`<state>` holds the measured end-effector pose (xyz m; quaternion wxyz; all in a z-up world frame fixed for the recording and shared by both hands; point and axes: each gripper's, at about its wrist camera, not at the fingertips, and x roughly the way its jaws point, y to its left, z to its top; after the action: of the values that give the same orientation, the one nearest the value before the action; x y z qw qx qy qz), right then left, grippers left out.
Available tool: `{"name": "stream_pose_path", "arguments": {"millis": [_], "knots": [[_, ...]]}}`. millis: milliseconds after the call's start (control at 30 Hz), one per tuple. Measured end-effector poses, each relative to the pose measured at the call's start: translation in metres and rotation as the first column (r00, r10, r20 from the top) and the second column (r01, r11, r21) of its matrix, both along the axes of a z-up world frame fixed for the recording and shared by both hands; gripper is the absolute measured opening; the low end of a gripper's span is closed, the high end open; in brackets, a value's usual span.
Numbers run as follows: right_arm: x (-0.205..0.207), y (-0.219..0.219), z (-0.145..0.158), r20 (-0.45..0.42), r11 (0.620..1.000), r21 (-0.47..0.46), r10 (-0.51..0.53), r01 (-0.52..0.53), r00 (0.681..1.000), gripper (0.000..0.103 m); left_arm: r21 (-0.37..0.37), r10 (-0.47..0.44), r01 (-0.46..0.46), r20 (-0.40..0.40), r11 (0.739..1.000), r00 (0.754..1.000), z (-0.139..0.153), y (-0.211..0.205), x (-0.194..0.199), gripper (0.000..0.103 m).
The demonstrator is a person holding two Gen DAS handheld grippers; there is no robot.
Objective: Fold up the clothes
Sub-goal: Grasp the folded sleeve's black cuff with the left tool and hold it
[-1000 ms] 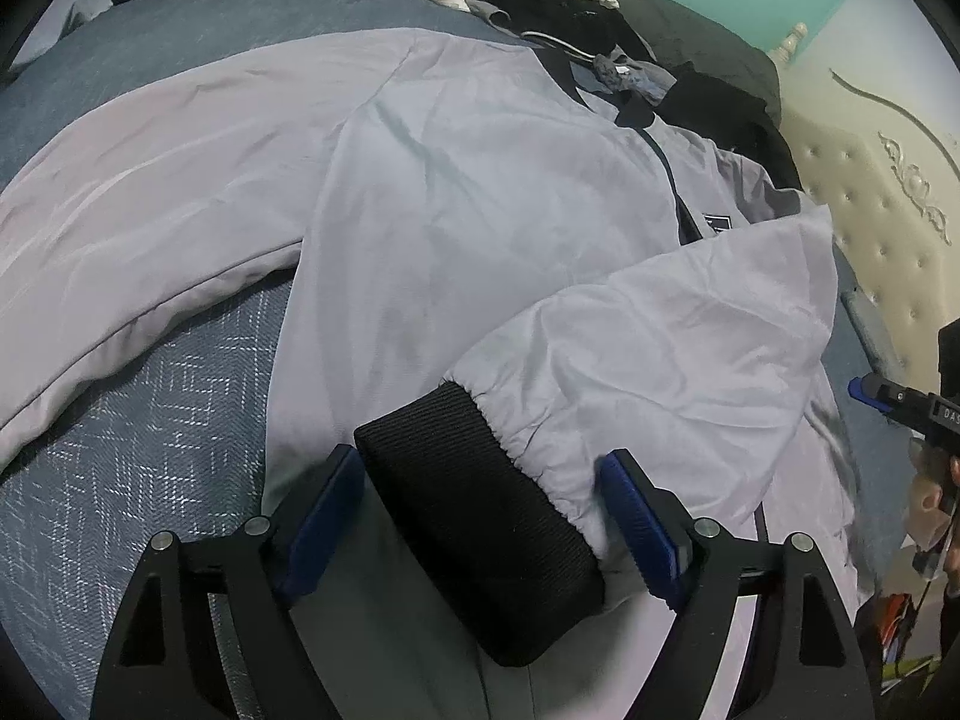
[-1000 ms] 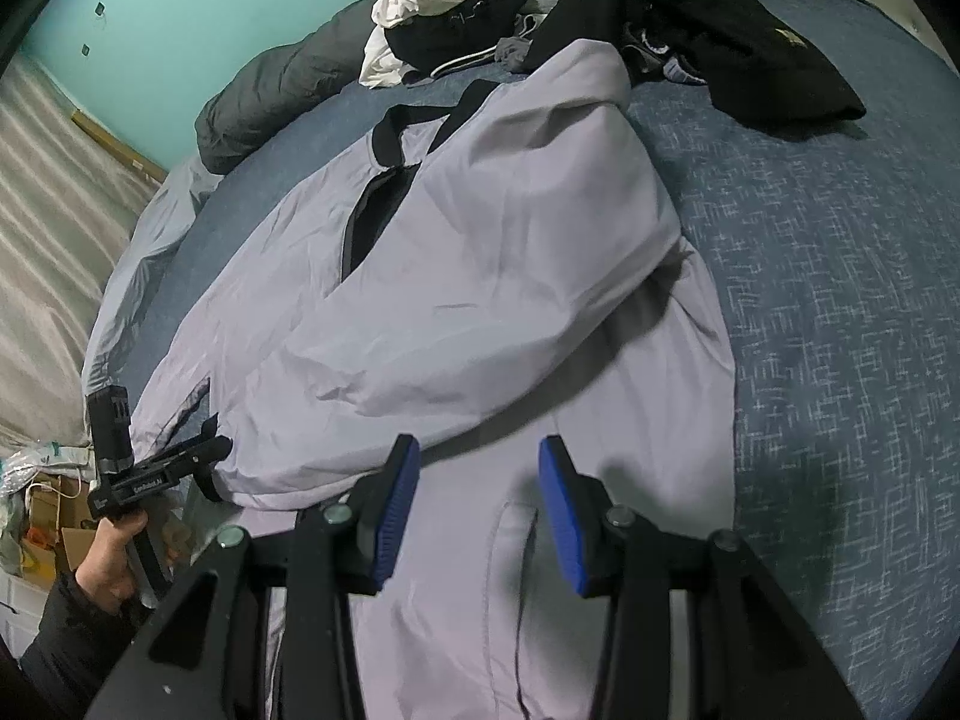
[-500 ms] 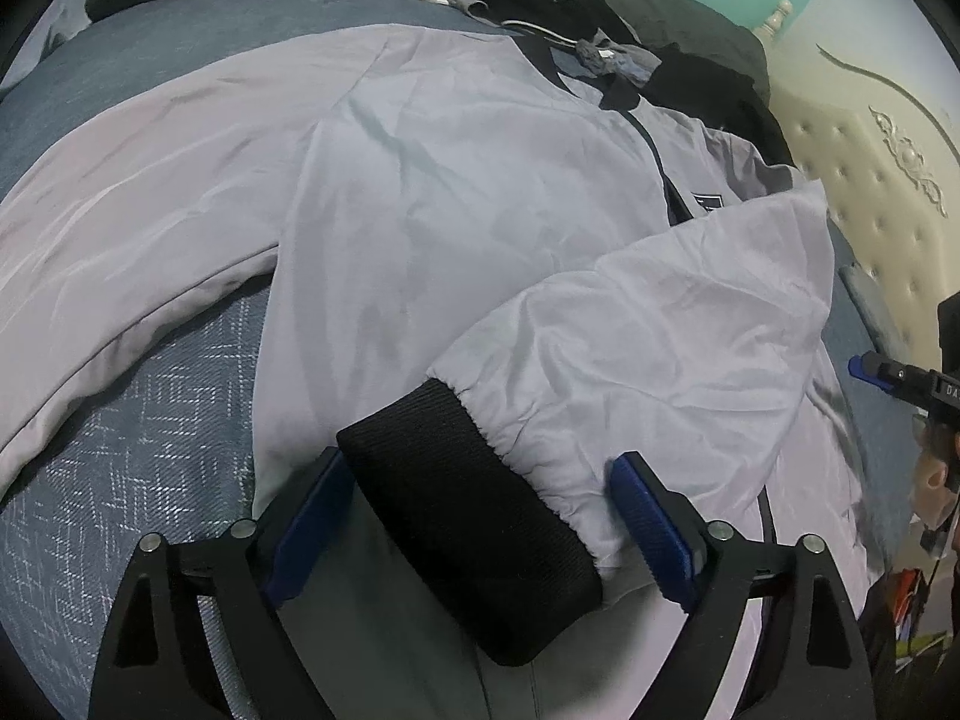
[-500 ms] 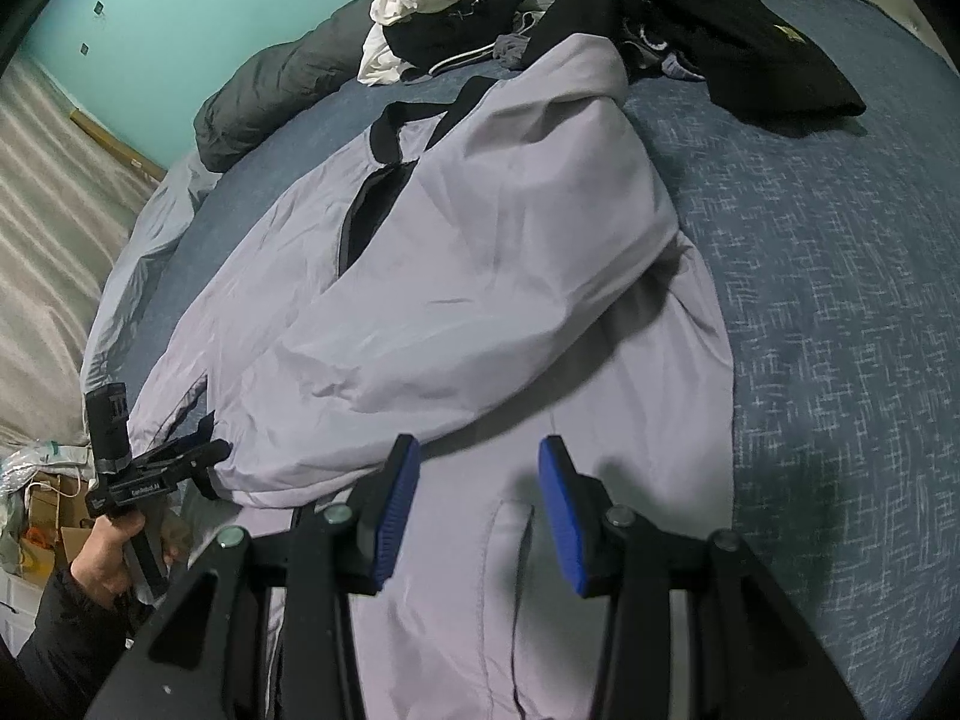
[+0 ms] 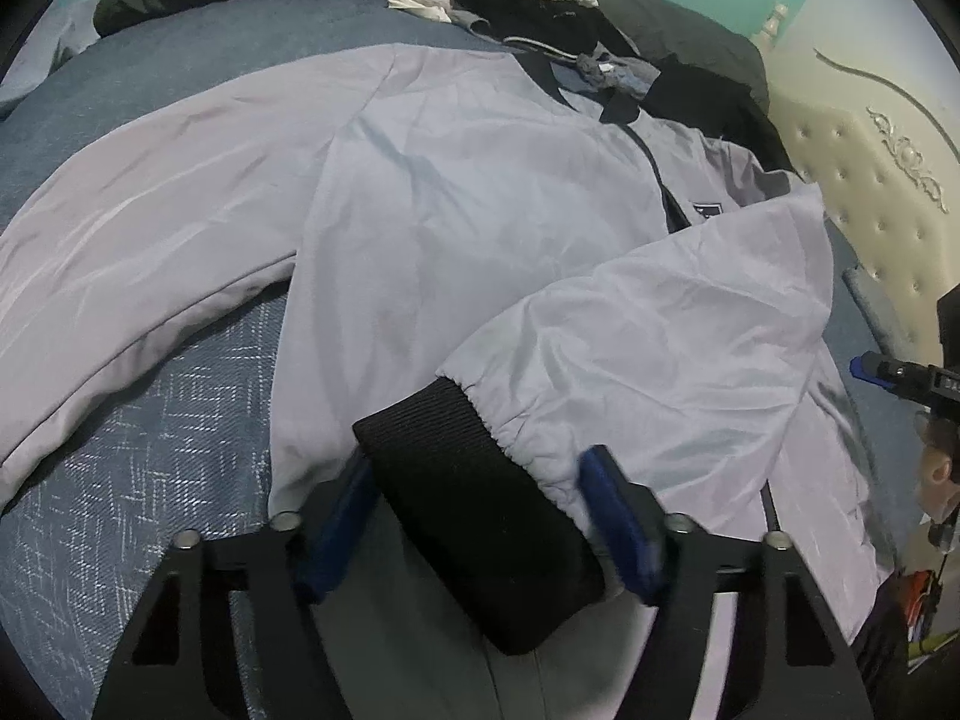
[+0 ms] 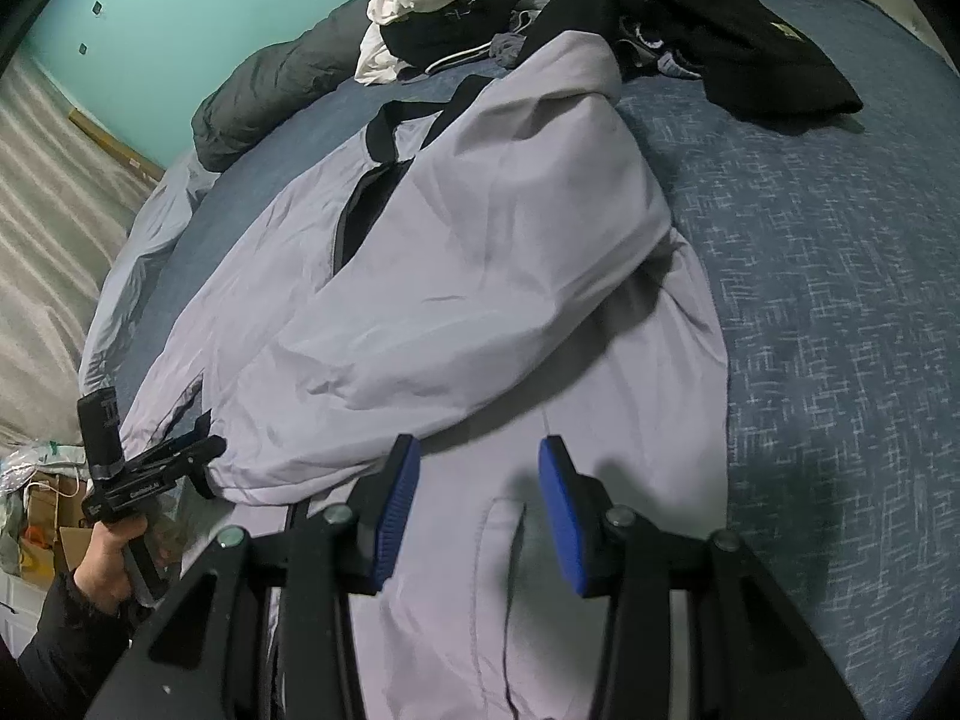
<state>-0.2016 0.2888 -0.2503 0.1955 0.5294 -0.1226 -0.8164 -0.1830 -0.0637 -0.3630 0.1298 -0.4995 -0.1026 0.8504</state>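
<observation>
Item: grey jacket (image 5: 480,192), lying front-up and spread across the blue bed (image 6: 840,300), collar toward a heap of unfolded clothes (image 6: 600,12) at the far end. Condition of fold: early. One sleeve is already laid diagonally over the chest, its black ribbed cuff (image 5: 474,516) resting near the hem; the other sleeve (image 5: 120,252) lies stretched out sideways on the bedcover, not yet brought in. The body is neither halved nor squared, and the heap of dark and white garments behind it looks untouched, so most of the work appears to remain. Left gripper (image 5: 480,528): straddling the black cuff, blue pads on either side; its jaws have just been closing in, with the cuff between them, and the blurred pads now seem to touch the fabric at both edges, though a firm clamp cannot be confirmed. Right gripper (image 6: 474,510): jaws parted, holding nothing, poised above the jacket's lower front near a pocket seam (image 6: 498,516). A person's hand (image 6: 111,558) is visible at the bed's edge carrying the left tool. Likely next entry: the outstretched sleeve folded inward.
</observation>
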Motion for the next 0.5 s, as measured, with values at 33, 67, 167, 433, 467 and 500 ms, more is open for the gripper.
{"name": "stream_pose_path", "arguments": {"millis": [33, 67, 167, 433, 467, 500], "knots": [[0.000, 0.001, -0.001, 0.001, 1.000, 0.002, -0.002, 0.002, 1.000, 0.042, 0.010, 0.003, -0.002, -0.004, 1.000, 1.000, 0.001, -0.002, 0.001, 0.049], [0.000, 0.001, -0.002, 0.002, 1.000, 0.002, -0.004, 0.004, 1.000, 0.042, 0.018, 0.005, -0.005, -0.008, 1.000, 1.000, 0.001, -0.003, 0.002, 0.045], [0.000, 0.003, -0.004, 0.005, 1.000, 0.004, -0.007, 0.007, 1.000, 0.042, 0.022, -0.002, 0.003, -0.024, 1.000, 1.000, 0.006, -0.006, 0.006, 0.031], [0.000, 0.008, -0.007, 0.009, 1.000, 0.018, -0.017, 0.016, 1.000, 0.042, -0.017, -0.048, 0.047, -0.063, 0.999, 0.997, 0.028, -0.001, 0.013, 0.007], [0.000, 0.010, -0.007, 0.009, 1.000, 0.017, -0.023, 0.023, 1.000, 0.042, -0.023, -0.055, 0.053, -0.064, 0.998, 0.996, 0.030, 0.000, 0.014, 0.007], [-0.001, 0.012, -0.007, 0.009, 0.999, 0.014, -0.030, 0.029, 1.000, 0.042, -0.026, -0.059, 0.057, -0.065, 0.998, 0.996, 0.033, 0.000, 0.015, 0.007]]}}
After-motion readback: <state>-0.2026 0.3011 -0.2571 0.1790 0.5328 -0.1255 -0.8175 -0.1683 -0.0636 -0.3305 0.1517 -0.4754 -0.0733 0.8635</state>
